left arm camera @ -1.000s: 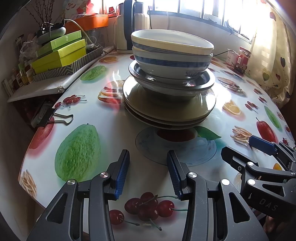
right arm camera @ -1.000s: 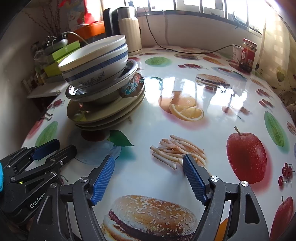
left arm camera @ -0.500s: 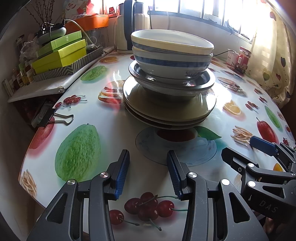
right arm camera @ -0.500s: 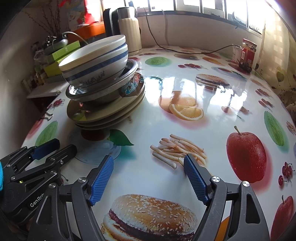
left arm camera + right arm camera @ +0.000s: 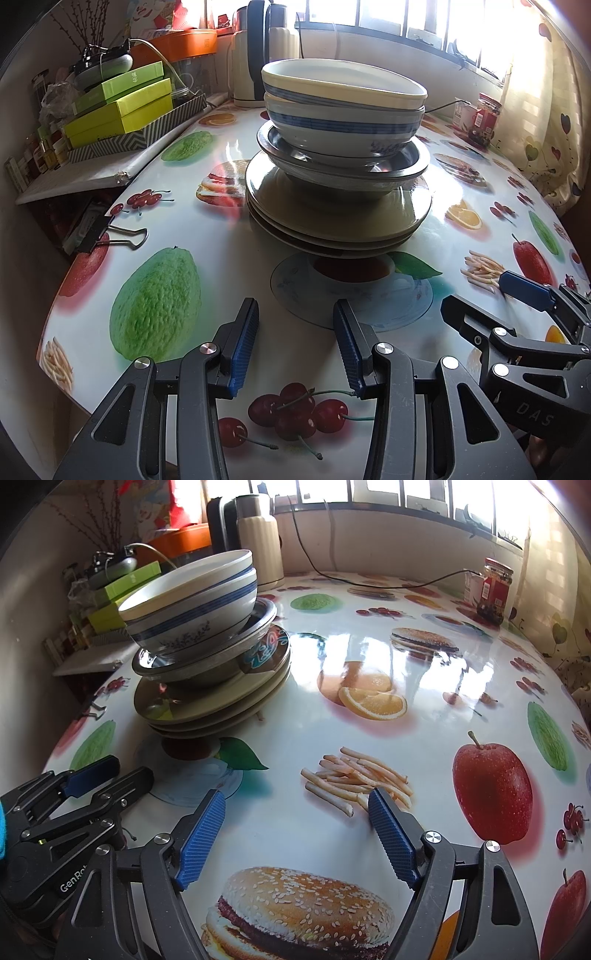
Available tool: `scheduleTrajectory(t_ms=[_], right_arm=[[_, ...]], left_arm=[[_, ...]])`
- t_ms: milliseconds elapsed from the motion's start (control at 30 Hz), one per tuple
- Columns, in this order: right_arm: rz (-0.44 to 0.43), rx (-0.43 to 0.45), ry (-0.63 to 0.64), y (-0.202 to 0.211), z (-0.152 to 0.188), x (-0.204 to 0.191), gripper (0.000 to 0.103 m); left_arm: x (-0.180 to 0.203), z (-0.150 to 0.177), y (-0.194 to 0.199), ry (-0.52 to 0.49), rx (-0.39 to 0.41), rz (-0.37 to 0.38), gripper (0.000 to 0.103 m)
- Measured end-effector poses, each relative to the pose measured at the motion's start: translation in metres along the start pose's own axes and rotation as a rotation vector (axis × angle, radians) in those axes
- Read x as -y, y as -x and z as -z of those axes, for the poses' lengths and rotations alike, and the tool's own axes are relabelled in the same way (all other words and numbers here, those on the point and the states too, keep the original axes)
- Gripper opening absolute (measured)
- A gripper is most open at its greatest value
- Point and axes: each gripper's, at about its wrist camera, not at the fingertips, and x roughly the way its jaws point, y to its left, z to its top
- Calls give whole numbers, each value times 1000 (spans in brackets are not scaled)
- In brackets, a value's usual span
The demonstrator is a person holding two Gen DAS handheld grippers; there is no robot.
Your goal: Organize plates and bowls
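Bowls (image 5: 343, 110) sit on plates (image 5: 338, 218) in one stack; your left gripper (image 5: 295, 347) and right gripper (image 5: 295, 834) hang spread and empty.

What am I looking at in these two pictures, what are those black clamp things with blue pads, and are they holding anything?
They are two hand-held grippers, each carried by a person, with a camera looking forward along its jaws. One picture comes from the left gripper, the other from the right gripper. Both have open jaws and hold nothing; they hang over the fruit-print table. On it stands one pile: two blue-striped bowls in a metal dish on stacked plates. A kettle and a jar stand further back.
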Motion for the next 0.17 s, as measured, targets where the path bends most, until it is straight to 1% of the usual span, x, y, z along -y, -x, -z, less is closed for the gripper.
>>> scheduleTrajectory(t_ms=[167], right_arm=[[1, 0, 0, 0, 0, 0, 81]], left_arm=[[-1, 0, 0, -2, 0, -1, 43]])
